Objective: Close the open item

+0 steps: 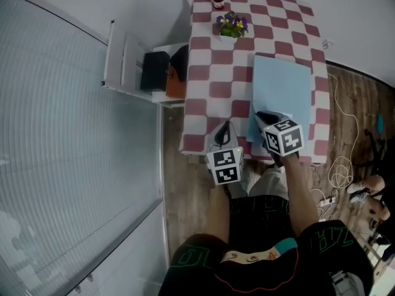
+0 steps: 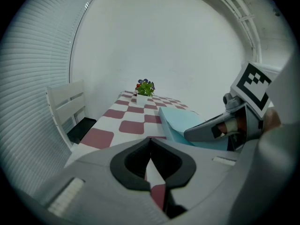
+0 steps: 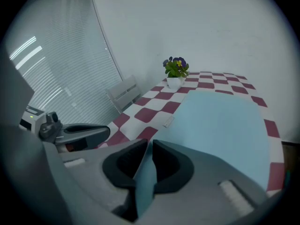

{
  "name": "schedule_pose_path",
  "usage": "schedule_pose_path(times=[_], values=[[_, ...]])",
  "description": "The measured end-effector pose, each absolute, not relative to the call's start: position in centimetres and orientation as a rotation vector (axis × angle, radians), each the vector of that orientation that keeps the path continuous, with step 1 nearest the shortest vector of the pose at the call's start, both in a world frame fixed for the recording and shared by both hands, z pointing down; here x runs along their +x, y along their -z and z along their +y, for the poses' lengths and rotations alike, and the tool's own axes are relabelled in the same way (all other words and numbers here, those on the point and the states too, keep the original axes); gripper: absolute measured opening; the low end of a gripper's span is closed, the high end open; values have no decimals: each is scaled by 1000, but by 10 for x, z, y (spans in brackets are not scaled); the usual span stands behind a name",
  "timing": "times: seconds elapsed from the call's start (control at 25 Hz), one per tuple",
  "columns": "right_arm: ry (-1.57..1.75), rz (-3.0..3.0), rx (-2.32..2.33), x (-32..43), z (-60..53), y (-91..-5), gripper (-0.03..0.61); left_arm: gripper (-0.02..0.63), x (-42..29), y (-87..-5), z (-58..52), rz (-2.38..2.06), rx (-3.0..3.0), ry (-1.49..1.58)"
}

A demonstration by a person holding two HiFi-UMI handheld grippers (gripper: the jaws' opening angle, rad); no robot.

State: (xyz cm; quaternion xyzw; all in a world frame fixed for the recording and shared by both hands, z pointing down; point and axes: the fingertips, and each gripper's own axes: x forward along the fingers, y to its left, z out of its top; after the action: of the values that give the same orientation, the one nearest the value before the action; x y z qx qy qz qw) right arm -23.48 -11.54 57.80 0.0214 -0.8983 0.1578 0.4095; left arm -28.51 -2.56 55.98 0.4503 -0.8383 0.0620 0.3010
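Note:
A light blue folder (image 1: 281, 85) lies on the right half of the red-and-white checked table (image 1: 210, 73); the right gripper view shows its cover (image 3: 220, 125) spread wide ahead. My right gripper (image 1: 265, 117) is at the folder's near left corner, and the thin blue edge of the cover runs between its nearly closed jaws (image 3: 151, 144). My left gripper (image 1: 223, 134) hovers over the table's near edge, just left of the folder, shut with nothing in it (image 2: 150, 142). From the left gripper view the folder (image 2: 180, 121) looks slightly raised at its near side.
A potted flower (image 1: 231, 26) and a small red jar (image 1: 218, 0) stand at the table's far end. A white chair (image 1: 133, 63) holding black and orange things is at the left side. Cables (image 1: 342, 165) lie on the wooden floor to the right. Window blinds fill the left.

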Motion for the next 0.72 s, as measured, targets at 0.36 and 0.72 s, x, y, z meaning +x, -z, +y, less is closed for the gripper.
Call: schedule_pose_path(times=[0.36, 0.72], values=[[-190, -2150, 182, -243, -105, -601, 84, 9, -300, -563, -18, -2227, 1156, -114], [-243, -2209, 161, -247, -86, -598, 232, 9, -305, -554, -18, -2254, 1165, -105]])
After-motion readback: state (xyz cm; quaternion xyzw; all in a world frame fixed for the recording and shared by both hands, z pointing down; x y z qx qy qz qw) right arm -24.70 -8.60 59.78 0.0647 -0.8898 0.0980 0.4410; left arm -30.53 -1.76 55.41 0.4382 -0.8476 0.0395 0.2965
